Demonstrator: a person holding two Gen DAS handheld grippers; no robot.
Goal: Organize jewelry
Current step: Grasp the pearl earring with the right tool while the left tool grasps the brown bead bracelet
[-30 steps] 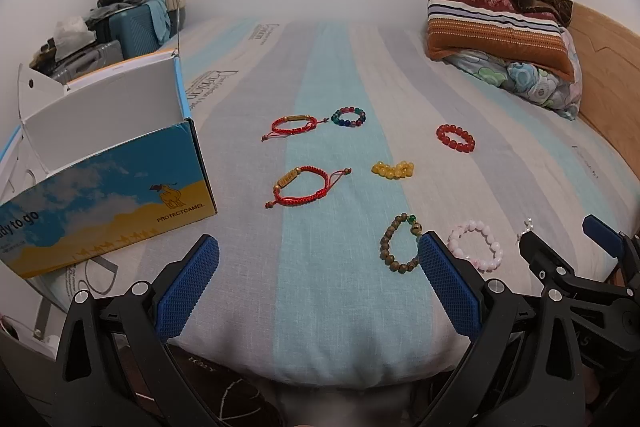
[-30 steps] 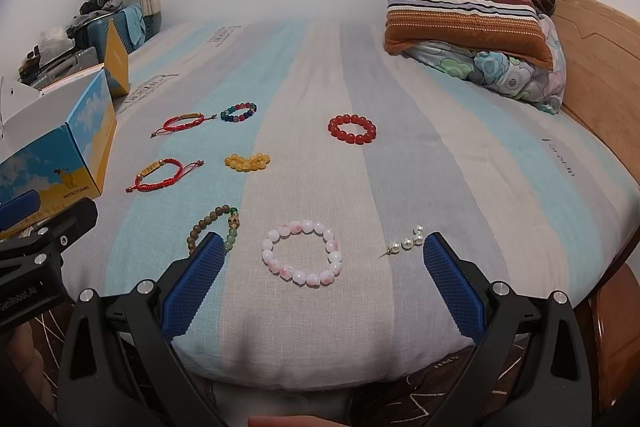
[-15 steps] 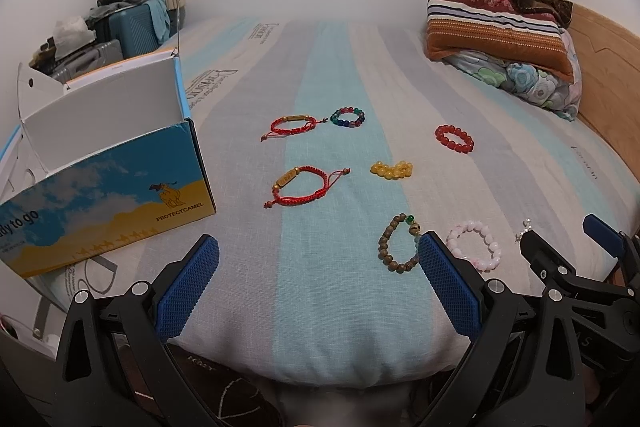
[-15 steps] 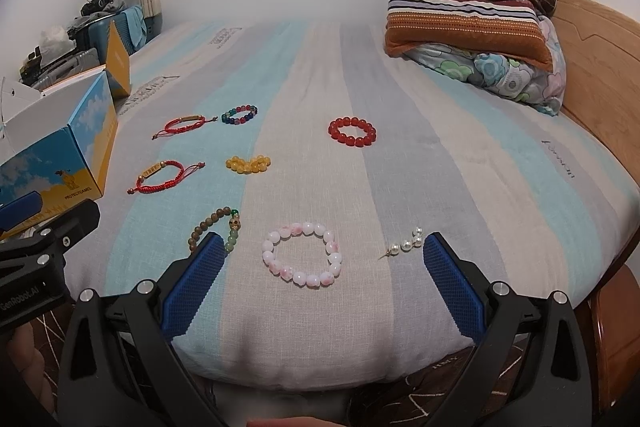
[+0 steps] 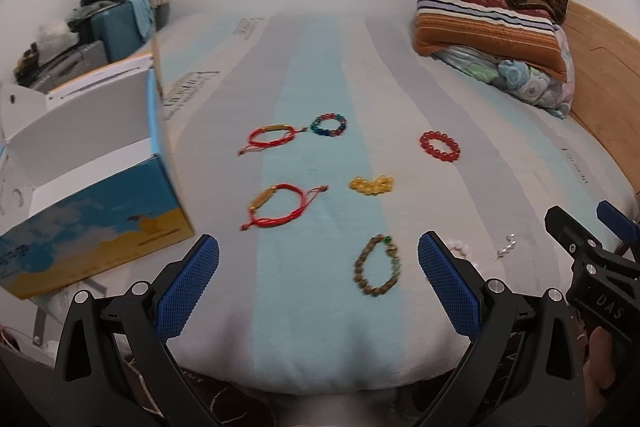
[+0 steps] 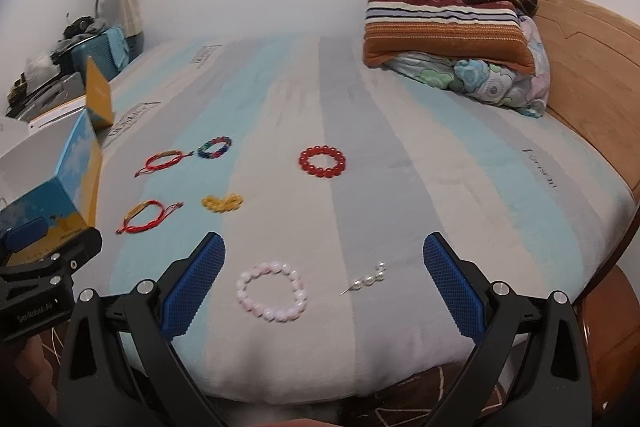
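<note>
Several bracelets lie on the striped bed. A brown bead bracelet [image 5: 377, 265] lies between my left gripper's [image 5: 318, 281] open jaws. Beyond it lie two red cord bracelets [image 5: 280, 206] [image 5: 269, 138], a yellow bead bracelet [image 5: 371, 184], a multicolour bead bracelet [image 5: 329, 125] and a red bead bracelet [image 5: 439, 146]. A pink bead bracelet [image 6: 272, 291] and a pearl earring [image 6: 366, 281] lie between my right gripper's [image 6: 324, 281] open jaws. Both grippers are empty, near the bed's front edge.
An open blue and yellow cardboard box [image 5: 86, 163] stands on the bed's left side. Folded blankets and a pillow [image 6: 452, 39] are stacked at the back right against a wooden headboard [image 6: 592, 75]. Suitcases and clutter [image 5: 96, 27] stand at the far left.
Both grippers have moved forward over the bed, closer to the bracelets. The brown bracelet now lies between the left jaws. Both stay open.
</note>
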